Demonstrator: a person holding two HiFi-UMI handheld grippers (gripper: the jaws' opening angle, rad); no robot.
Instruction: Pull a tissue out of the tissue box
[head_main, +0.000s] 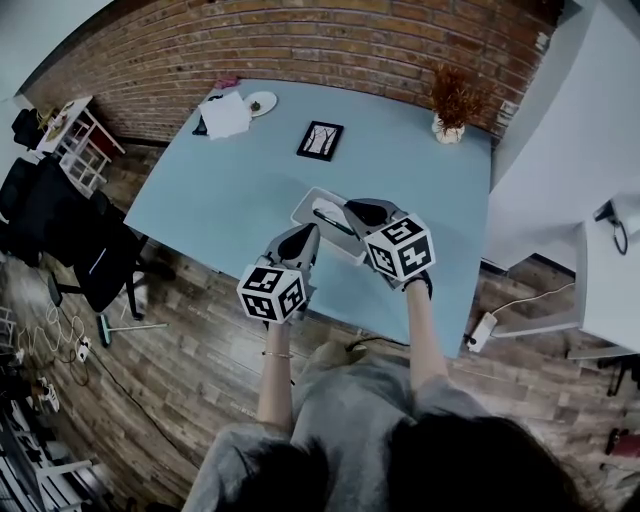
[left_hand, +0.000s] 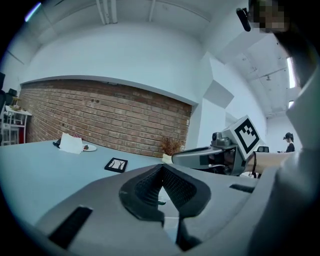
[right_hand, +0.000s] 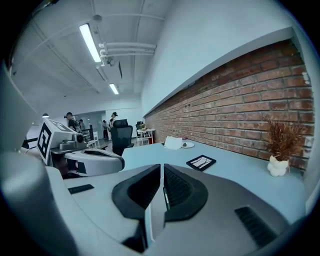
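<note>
In the head view the tissue box (head_main: 322, 212) lies near the middle of the pale blue tabletop (head_main: 220, 190), close to the edge nearest the person. It is a flat, light-coloured box with a dark slot along its top, and no tissue can be made out standing up from it. The left gripper (head_main: 308, 236) sits at about 7 o'clock from the box, its tips just beside the box's near edge. In its own view the two dark pads meet at their tips and spread into a narrow wedge-shaped gap lower down, with nothing caught between them. The right gripper (head_main: 358, 212) comes in from about 4 o'clock and overlaps the box's right end in the head view; whether it touches the box cannot be told. In its own view its jaws are drawn together, only a thin slit between the ribbed pads, and they hold nothing. Each gripper carries a marker cube (head_main: 272, 292) behind it, toward the person. From the box, a black picture frame (head_main: 320, 140) lies flat at 12 o'clock, a potted plant (head_main: 450, 112) stands at 1 o'clock by the brick wall (head_main: 330, 45), and a white paper (head_main: 226, 115) with a small plate (head_main: 262, 102) just beside it lies at 11 o'clock. An office chair (head_main: 95, 255) stands on the floor at 9 o'clock, off the tabletop.
</note>
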